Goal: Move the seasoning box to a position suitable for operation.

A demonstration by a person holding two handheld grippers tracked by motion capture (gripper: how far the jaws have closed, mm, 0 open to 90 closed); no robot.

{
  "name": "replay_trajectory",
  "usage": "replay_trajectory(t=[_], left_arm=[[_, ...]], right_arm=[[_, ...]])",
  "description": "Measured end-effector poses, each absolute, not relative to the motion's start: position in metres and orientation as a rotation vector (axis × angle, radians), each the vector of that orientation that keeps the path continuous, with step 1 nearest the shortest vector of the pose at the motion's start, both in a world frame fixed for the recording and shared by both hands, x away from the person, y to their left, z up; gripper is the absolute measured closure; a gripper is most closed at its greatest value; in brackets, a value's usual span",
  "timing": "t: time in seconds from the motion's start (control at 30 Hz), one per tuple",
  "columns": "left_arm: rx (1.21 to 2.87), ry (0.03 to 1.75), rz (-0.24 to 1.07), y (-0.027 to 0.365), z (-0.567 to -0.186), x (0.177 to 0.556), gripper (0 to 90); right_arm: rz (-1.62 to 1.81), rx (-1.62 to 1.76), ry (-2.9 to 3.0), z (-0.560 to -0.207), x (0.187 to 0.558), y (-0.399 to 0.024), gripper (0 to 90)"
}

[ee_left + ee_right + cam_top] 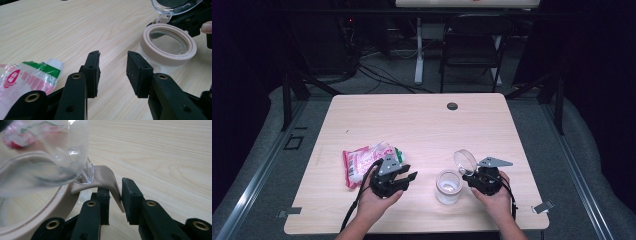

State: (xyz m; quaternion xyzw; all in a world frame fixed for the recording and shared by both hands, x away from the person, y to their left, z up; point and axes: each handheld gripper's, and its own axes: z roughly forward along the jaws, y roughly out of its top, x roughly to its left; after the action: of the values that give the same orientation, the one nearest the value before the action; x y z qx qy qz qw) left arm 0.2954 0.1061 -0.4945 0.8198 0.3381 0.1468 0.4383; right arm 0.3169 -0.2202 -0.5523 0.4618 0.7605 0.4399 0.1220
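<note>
Two steps left: your right gripper clamps the latch, lid up; left gripper released, packet waiting at nine o'clock of the jar.

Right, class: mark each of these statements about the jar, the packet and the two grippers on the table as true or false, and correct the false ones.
1. The jar has its clear lid flipped open. True.
2. The left gripper holds the packet. False: nothing is between its fingers; the packet lies beside it.
3. The right gripper has the jar's beige latch tab between its fingers. True.
4. The jar lies on its side. False: it stands upright on the table.
</note>
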Motion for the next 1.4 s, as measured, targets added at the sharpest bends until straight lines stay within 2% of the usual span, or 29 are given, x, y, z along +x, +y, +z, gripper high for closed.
replay_trajectory(t=[0.9,1.4], left_arm=[[1.941,1.024,0.452,0.161,-0.494,0.302,60.9],[1.982,1.063,0.442,0.177,-0.503,0.315,51.2]], right_arm=[[1.305,1.368,2.183,-0.552,0.35,-0.237,78.6],[1.255,1.382,2.172,-0.548,0.341,-0.248,65.6]])
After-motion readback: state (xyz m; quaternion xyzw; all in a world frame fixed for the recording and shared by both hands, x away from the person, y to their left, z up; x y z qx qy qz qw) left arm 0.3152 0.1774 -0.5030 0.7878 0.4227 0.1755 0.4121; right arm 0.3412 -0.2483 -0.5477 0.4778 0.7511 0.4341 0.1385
